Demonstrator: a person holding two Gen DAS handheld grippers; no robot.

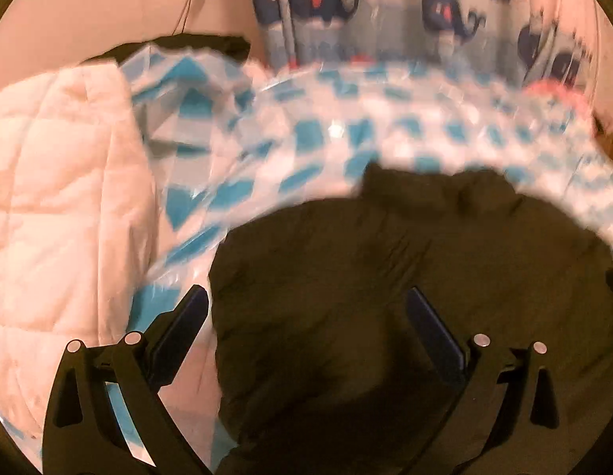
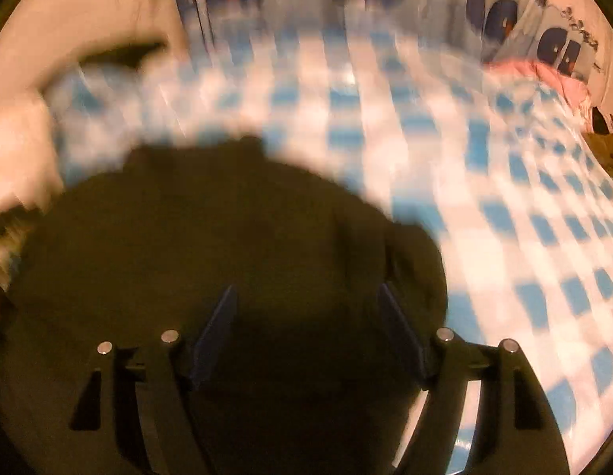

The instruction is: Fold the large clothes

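Observation:
A large dark olive garment (image 1: 385, 277) lies spread on a blue-and-white checked cover (image 1: 306, 134). My left gripper (image 1: 306, 297) is open, its jaws wide apart above the garment's left part; its left finger (image 1: 183, 324) hangs past the garment's left edge. In the right wrist view the same garment (image 2: 211, 237) fills the lower left. My right gripper (image 2: 306, 293) is open above it, near its right edge, with nothing between the fingers. Both views are blurred by motion.
A white quilted blanket (image 1: 53, 206) lies left of the garment. A whale-print curtain (image 1: 385, 4) hangs behind the bed. A pink cloth (image 2: 543, 75) lies at the far right. Another dark cloth (image 1: 203, 43) lies at the far left by the wall.

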